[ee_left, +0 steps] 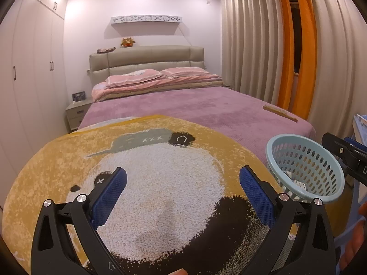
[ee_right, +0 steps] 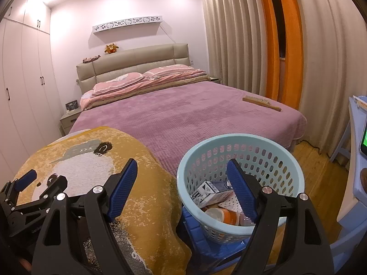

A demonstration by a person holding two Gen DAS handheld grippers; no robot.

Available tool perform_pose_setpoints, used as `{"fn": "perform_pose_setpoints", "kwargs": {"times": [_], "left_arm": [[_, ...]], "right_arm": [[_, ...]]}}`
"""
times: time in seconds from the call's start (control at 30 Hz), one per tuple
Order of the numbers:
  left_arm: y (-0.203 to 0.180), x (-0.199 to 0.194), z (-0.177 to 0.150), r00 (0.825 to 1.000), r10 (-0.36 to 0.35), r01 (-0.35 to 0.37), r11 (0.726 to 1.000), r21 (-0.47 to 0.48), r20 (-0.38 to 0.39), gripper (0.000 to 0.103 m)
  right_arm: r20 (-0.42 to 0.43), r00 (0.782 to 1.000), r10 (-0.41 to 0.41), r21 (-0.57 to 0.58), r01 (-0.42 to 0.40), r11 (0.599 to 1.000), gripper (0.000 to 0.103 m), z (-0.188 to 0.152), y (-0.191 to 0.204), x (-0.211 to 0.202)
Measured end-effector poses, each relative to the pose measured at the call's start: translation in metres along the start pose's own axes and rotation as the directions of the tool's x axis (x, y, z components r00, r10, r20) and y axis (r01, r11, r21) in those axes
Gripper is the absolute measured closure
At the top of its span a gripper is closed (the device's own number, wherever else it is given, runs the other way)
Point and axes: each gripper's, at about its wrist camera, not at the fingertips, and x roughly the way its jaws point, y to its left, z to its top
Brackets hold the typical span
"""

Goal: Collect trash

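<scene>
Left wrist view: the left claw [ee_left: 182, 186] gapes wide and empty over the panda rug [ee_left: 160, 174]; the basket [ee_left: 305, 174] sits to its right.

Right wrist view: the right claw [ee_right: 181, 183] spreads wide, empty, its right finger over the basket [ee_right: 240, 183], where cartons [ee_right: 212, 191] and a cup [ee_right: 223, 215] lie. The left claw [ee_right: 40, 180] shows at far left.

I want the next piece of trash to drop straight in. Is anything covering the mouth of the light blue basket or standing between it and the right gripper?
Nothing visible does. The basket has no lid, and the open right gripper hangs at its near rim. Inside lie only a carton and a cup.
</scene>
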Motion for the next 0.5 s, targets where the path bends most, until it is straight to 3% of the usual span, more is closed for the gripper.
{"fn": "perform_pose_setpoints", "kwargs": {"times": [0.5], "left_arm": [[0.000,-0.032,0.014,0.999,0.009,-0.009,1.000,0.001,0.052,0.007]], "right_arm": [[0.032,0.999,-0.013,-0.021,0.014,1.000,0.027,0.009,0.006,-0.023]]}}
